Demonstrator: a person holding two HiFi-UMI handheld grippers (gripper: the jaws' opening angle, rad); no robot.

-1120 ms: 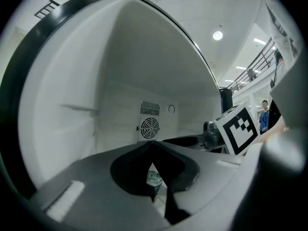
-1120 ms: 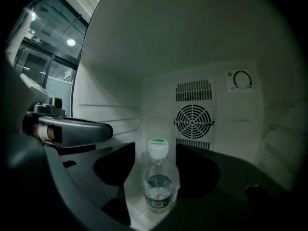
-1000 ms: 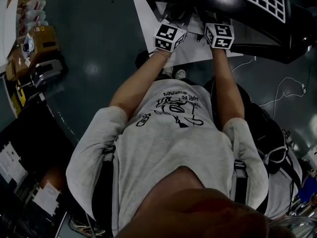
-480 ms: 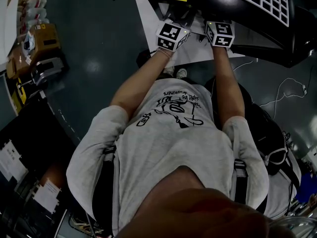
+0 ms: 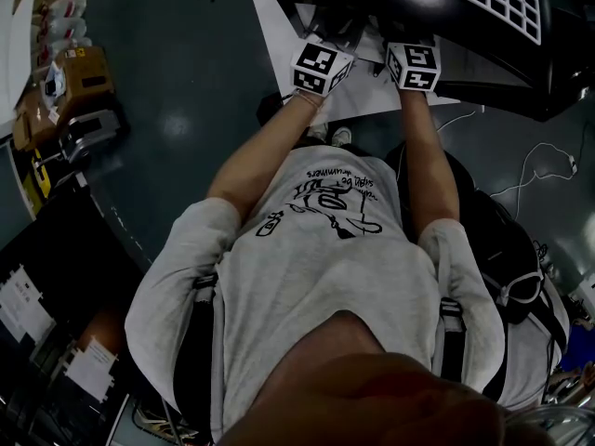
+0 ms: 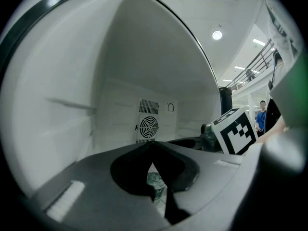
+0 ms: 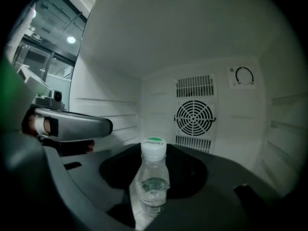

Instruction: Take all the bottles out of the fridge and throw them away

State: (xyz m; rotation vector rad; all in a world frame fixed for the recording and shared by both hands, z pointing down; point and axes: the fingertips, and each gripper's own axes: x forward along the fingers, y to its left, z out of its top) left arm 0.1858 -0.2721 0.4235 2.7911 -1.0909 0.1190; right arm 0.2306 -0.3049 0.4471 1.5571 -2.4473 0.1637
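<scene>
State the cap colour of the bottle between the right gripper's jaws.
The cap is white with a green top; the right gripper view shows it best.

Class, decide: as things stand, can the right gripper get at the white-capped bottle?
Likely yes: the bottle stands upright between the jaws of the right gripper, which have just been closing on it. Nothing blocks it; the left gripper sits aside.

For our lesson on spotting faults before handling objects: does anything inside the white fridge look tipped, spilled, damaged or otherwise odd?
Nothing stands out. The clear plastic bottle with a white-and-green cap stands upright and capped, with no spill showing on it. The white fridge has clean walls, and the round fan grille at its back looks intact.
</scene>
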